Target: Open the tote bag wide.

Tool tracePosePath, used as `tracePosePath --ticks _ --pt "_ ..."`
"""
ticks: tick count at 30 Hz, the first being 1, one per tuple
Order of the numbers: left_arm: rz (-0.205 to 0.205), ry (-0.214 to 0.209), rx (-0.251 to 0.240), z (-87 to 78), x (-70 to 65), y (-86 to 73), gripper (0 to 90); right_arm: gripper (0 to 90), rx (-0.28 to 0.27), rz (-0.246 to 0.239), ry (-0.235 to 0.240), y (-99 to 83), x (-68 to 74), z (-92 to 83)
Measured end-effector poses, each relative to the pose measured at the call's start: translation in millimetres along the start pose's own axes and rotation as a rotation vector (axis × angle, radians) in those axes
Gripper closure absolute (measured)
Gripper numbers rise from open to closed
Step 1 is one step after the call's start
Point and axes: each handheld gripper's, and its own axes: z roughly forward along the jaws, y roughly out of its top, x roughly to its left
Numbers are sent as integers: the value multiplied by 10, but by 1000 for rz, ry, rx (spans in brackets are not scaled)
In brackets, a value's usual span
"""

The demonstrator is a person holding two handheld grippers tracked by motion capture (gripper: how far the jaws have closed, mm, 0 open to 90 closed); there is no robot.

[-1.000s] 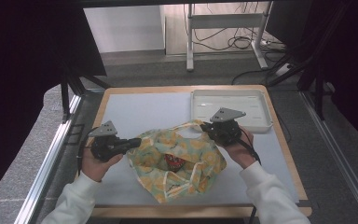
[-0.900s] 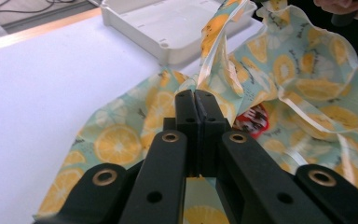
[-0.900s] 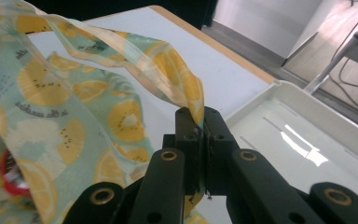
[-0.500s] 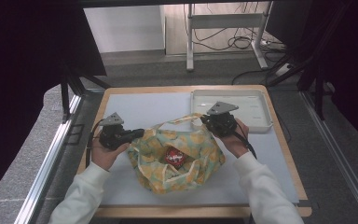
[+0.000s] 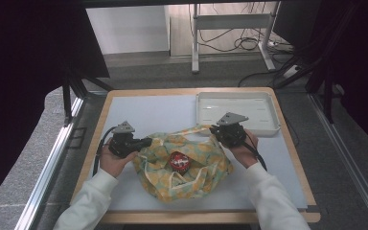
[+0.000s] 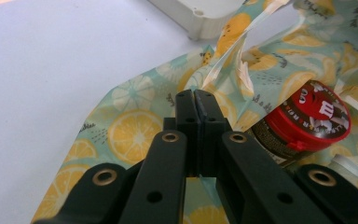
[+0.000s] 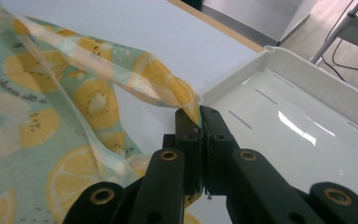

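Observation:
A lemon-print fabric bag (image 5: 184, 165) lies spread on the white table top, its mouth held apart. Inside it rests a dark tub with a red lid (image 5: 179, 161) (image 6: 307, 122), lying on its side. My left gripper (image 5: 145, 142) (image 6: 195, 103) is shut on the bag's left rim. My right gripper (image 5: 215, 129) (image 7: 199, 119) is shut on the bag's right rim, where the fabric (image 7: 98, 88) stretches away from the jaws. A thin bag strap (image 6: 235, 44) loops up past the left jaws.
A white plastic tray (image 5: 261, 120) (image 7: 307, 121) stands just behind the right gripper, close to its jaws. The table's wooden edge (image 5: 206, 216) frames the white surface. Black frames and cables stand beyond the table.
Both hands have moved away from me and sunk toward the table with the bag's rim. The bag lies flatter and wider, with the red-lidded tub plainer inside.

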Motion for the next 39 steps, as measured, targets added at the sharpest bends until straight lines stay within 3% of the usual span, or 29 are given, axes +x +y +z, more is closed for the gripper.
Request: tracePosePath --ticks 6,16,20,25,28,39 --pt "0 10 8 26 8 -33 900 858 23 -7 24 -105 65 -12" --pt "-9 13 67 232 31 -120 900 857 117 30 42 -351 92 164" --pt "-9 14 78 260 37 -138 900 857 129 33 53 -389 104 191" --pt "-26 -7 101 307 60 -173 900 856 177 44 80 -472 117 278" --pt "-32 -10 112 338 73 -193 900 856 182 68 86 -498 95 298" --pt "-41 -4 157 498 86 -236 900 851 212 83 83 -563 78 367"
